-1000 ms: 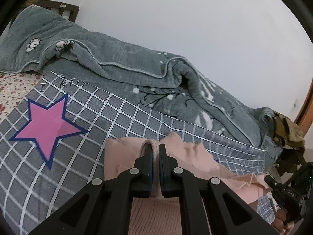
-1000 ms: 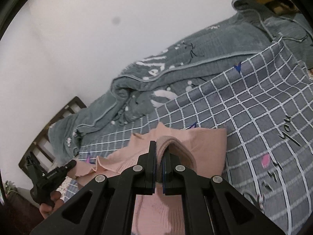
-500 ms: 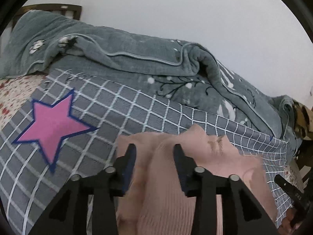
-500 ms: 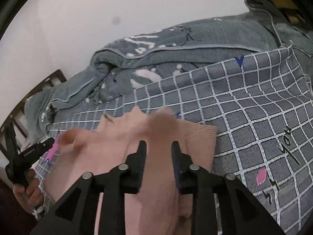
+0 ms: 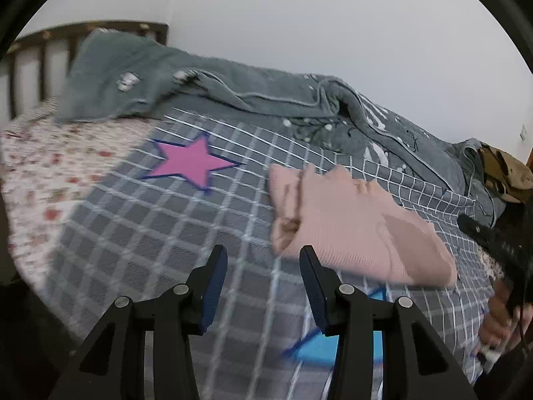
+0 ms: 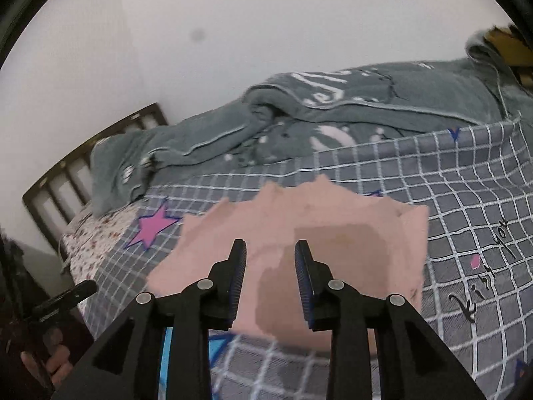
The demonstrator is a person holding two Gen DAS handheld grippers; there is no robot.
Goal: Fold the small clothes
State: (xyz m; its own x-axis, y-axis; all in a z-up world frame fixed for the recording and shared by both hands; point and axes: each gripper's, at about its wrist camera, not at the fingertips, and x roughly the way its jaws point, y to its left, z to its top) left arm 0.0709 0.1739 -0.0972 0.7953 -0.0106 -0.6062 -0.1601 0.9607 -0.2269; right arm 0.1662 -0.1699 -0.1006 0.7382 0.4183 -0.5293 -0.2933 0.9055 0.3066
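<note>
- Sweater (image 5: 359, 230), pink ribbed knit, folded; lies flat on the checked sheet (image 5: 140, 233) of the bed, ahead and to the right of the left hand-held gripper (image 5: 263, 286), which does not touch it.
- Left hand-held gripper: fingers spread wide, nothing between them, poised over bare sheet.
- Right hand-held gripper (image 6: 270, 278): fingers spread, nothing pinched; the sweater (image 6: 299, 233) shows behind and between them, blurred, contact not discernible.
- Checked sheet: grey with white grid; pink star (image 5: 191, 163) printed left of the sweater, blue shape (image 5: 333, 346) near the left gripper.
- Blanket (image 5: 233, 90): grey, rumpled, heaped along the far side of the bed against the wall (image 5: 299, 16).
- Floral sheet (image 5: 43, 166): beneath the checked sheet, at the headboard (image 6: 66, 173) end.
</note>
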